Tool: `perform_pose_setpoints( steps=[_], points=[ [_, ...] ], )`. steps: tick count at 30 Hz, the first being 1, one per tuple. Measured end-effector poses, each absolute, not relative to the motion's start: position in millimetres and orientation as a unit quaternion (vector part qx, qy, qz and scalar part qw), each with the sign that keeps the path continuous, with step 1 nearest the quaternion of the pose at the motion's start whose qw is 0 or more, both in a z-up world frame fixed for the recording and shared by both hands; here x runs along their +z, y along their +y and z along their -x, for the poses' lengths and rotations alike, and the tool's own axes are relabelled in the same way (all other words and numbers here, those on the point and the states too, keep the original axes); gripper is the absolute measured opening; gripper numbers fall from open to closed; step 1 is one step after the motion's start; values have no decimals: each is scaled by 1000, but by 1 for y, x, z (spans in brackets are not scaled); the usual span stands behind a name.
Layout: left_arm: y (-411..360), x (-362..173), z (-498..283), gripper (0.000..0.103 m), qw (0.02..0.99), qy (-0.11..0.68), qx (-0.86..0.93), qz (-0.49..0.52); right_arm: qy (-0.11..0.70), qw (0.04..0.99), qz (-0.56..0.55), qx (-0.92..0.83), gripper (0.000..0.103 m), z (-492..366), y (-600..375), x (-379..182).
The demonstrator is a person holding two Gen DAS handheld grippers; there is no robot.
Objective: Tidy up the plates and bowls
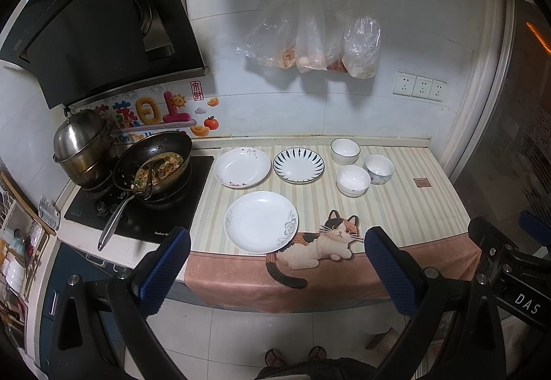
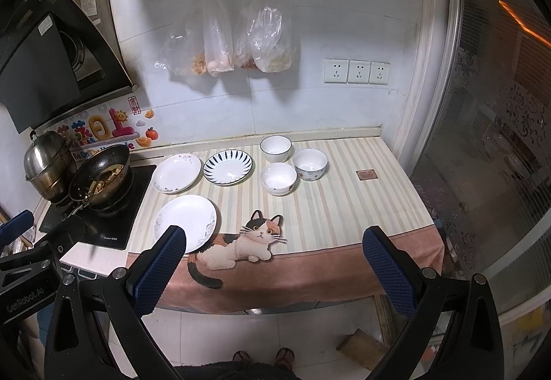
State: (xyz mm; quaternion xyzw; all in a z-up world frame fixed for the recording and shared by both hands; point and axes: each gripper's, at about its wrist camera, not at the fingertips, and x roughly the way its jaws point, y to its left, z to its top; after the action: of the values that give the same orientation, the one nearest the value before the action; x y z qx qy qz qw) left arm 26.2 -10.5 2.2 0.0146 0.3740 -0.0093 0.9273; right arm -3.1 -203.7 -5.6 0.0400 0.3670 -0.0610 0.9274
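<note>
Three plates lie on the striped counter mat (image 1: 406,208): a white plate with grey flowers (image 1: 261,221) (image 2: 185,223) nearest, a white plate with a small sprig (image 1: 241,167) (image 2: 176,172) behind it, and a blue-striped plate (image 1: 298,165) (image 2: 227,167) beside that. Three bowls stand to their right: a plain white bowl (image 1: 345,150) (image 2: 275,148) at the back, a white bowl (image 1: 353,180) (image 2: 278,178) in front, and a patterned bowl (image 1: 379,168) (image 2: 310,164). My left gripper (image 1: 277,263) and right gripper (image 2: 273,259) both hover open, empty, in front of the counter edge.
A stove (image 1: 137,208) at the left carries a wok of food (image 1: 153,163) with a long handle and a steel pot (image 1: 82,146). Plastic bags (image 1: 310,35) hang from a wall rail. A small brown tile (image 1: 422,182) lies on the mat. A glass door (image 2: 499,139) stands at the right.
</note>
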Motion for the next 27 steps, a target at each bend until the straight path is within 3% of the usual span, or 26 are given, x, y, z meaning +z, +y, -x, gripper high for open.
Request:
perform_pose_setpoints(
  steps=[17, 20, 27],
  points=[
    [26, -29, -55, 103, 937, 350, -8, -10, 353, 932, -75, -25, 103, -28, -190, -26],
    [46, -52, -84, 103, 935, 353, 5, -15, 388, 915, -109, -3, 103, -65, -186, -60],
    [92, -149, -180, 103, 895, 445, 33, -13, 485, 866, -120, 34, 103, -167, -168, -174]
  ],
)
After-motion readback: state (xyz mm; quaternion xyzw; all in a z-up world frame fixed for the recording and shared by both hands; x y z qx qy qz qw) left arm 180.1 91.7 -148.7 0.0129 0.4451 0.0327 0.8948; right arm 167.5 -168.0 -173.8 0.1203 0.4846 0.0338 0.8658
